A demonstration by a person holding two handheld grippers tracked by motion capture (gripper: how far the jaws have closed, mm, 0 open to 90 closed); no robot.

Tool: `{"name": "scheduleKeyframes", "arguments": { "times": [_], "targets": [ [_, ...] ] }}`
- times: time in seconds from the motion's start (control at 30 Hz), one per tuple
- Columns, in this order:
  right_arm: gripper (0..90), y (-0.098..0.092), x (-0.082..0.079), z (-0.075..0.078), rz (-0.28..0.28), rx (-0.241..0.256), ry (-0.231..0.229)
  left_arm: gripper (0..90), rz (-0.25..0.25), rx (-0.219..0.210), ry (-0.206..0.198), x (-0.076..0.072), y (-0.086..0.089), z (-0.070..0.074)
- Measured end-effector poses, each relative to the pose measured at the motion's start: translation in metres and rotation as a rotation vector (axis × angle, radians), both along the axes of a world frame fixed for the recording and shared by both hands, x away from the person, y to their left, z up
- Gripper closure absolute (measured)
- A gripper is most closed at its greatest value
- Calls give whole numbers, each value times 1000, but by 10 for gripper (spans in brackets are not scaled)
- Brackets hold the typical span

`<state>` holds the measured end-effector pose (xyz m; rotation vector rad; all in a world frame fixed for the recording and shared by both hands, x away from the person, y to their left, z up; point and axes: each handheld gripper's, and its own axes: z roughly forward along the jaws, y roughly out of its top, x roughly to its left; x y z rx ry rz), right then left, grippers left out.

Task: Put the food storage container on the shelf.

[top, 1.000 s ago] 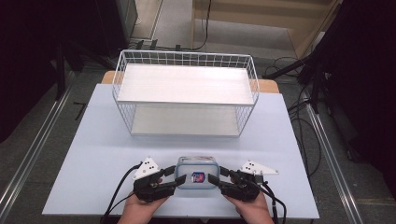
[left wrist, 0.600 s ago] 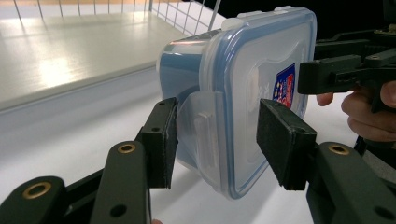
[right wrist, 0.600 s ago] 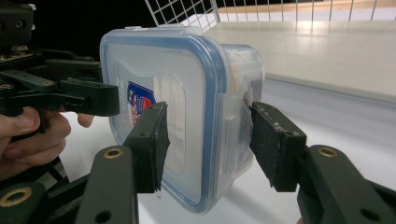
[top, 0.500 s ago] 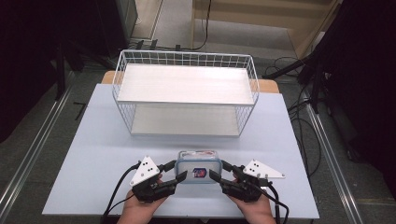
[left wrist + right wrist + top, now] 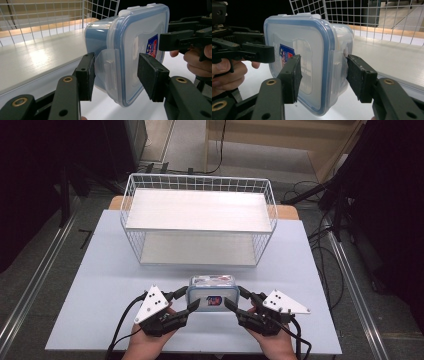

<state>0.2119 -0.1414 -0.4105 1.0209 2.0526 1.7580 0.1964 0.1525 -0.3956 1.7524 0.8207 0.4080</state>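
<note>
1. Two jaw pairs set apart, one at each short end of the container [image 5: 212,293]; left gripper [image 5: 182,304] jaws straddling the side latch [image 5: 109,72], near pad touching the flap, far pad just clear of the lid.
2. Right gripper [image 5: 238,302] jaws likewise apart, bracketing the opposite end; contact of pads cannot be confirmed.
3. Container: clear box, blue-rimmed lid facing the person, red-and-blue label [image 5: 215,299] on lid, standing on the table [image 5: 100,285] at 6 o'clock from the wire rack [image 5: 198,222].
4. Left hand [image 5: 145,346] at 7 o'clock of container, right hand [image 5: 274,345] at 5 o'clock.
</note>
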Motion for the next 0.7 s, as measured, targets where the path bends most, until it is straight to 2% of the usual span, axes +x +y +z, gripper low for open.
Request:
{"name": "scheduleKeyframes", "arguments": {
  "times": [0.23,0.7],
  "targets": [
    [470,1,-1,8,-12,-4,-41,493,5,-1,-35,-1,-1,9],
    [470,-2,0,31,-42,31,-118,490,-7,-14,-127,5,-4,33]
  ]
}}
